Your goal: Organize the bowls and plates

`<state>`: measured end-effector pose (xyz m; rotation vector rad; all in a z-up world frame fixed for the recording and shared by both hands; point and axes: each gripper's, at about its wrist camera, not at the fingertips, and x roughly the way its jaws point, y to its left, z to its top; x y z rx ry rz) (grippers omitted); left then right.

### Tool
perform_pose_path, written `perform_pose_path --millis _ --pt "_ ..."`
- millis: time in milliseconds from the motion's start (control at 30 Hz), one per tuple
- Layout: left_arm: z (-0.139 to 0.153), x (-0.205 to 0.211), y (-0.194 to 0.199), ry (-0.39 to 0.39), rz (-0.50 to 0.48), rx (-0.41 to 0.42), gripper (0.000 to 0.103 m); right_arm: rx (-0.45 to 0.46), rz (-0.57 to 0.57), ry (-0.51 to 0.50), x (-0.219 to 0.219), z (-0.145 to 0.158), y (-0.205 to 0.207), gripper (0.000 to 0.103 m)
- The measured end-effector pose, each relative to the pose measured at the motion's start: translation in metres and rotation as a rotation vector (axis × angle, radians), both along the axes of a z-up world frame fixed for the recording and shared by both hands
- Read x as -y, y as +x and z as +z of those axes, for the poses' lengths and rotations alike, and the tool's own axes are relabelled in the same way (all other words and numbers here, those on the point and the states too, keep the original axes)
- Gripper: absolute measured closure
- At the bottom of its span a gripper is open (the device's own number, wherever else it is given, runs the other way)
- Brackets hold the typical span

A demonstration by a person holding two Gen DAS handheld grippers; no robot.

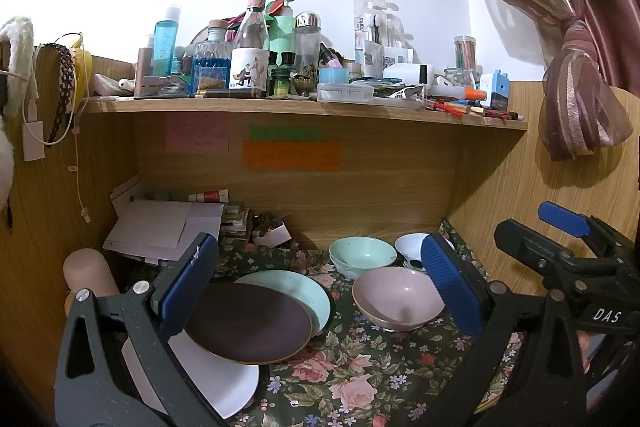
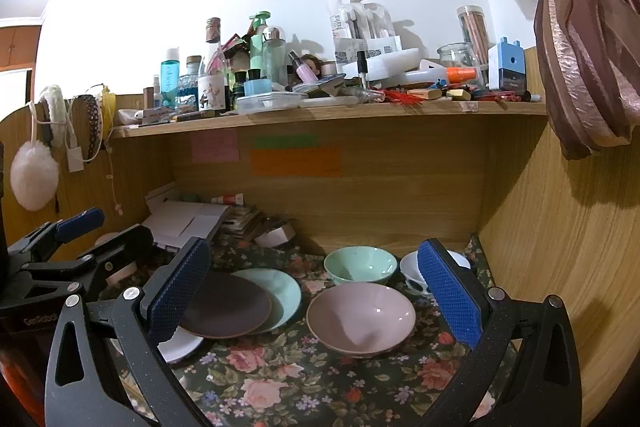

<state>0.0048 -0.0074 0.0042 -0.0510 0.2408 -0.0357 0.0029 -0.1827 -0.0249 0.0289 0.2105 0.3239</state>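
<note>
Tabletop (image 2: 304, 379), floral cloth, lower half of frame; plates lower left: white plate (image 1: 216, 375) lowest, teal plate (image 1: 312, 291), dark brown plate (image 1: 248, 323) overlapping on top; pink bowl (image 2: 360, 319) centre, green bowl (image 2: 360, 263) and white bowl (image 2: 412, 271) behind it; left gripper (image 1: 320, 287) and right gripper (image 2: 316, 295) both spread wide, empty. Judged best: square the plates, nest smaller bowls into the pink.

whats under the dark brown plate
The dark brown plate overlaps a mint green plate behind it and a white plate in front. How they touch beneath it is hidden.
</note>
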Motion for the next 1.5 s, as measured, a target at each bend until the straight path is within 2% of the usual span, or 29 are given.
perform_pose_path --millis 967,1200,1367,1500 --pt "-0.007 -0.006 0.005 -0.013 0.003 -0.012 0.000 -0.023 0.003 0.001 -0.004 -0.008 0.006 0.000" --pt "-0.028 -0.024 0.019 -0.031 0.039 -0.073 0.000 -0.079 0.031 -0.009 -0.013 -0.022 0.022 0.000" --pt "-0.048 -0.042 0.030 0.008 0.098 -0.118 0.000 -0.152 0.075 -0.033 -0.029 -0.039 0.043 0.000" --pt "-0.069 -0.064 0.040 -0.002 0.136 -0.183 0.000 -0.232 0.138 -0.053 -0.046 -0.056 0.063 0.000"
